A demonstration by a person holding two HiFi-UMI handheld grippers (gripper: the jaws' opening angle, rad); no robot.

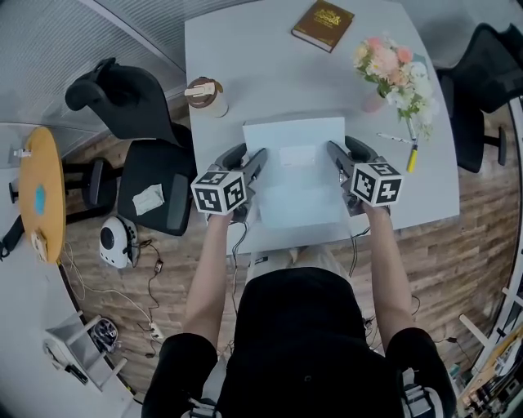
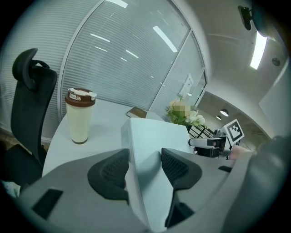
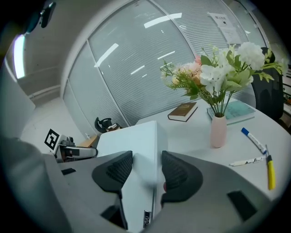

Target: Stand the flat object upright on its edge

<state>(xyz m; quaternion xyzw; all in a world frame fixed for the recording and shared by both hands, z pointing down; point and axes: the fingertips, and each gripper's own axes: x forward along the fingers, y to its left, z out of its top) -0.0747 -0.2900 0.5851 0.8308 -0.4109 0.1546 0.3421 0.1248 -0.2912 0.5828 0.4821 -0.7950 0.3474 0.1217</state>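
My left gripper (image 1: 252,166) is clamped on the left edge of the flat white box (image 1: 296,175), and my right gripper (image 1: 337,157) on its right edge. The box is over the table's (image 1: 245,49) near side, between cup (image 1: 206,96) and flowers (image 1: 392,69).

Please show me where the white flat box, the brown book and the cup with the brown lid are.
white flat box (image 1: 294,196), head view, top face
brown book (image 1: 323,24), head view, middle of cover
cup (image 2: 80,119), left gripper view, cream body
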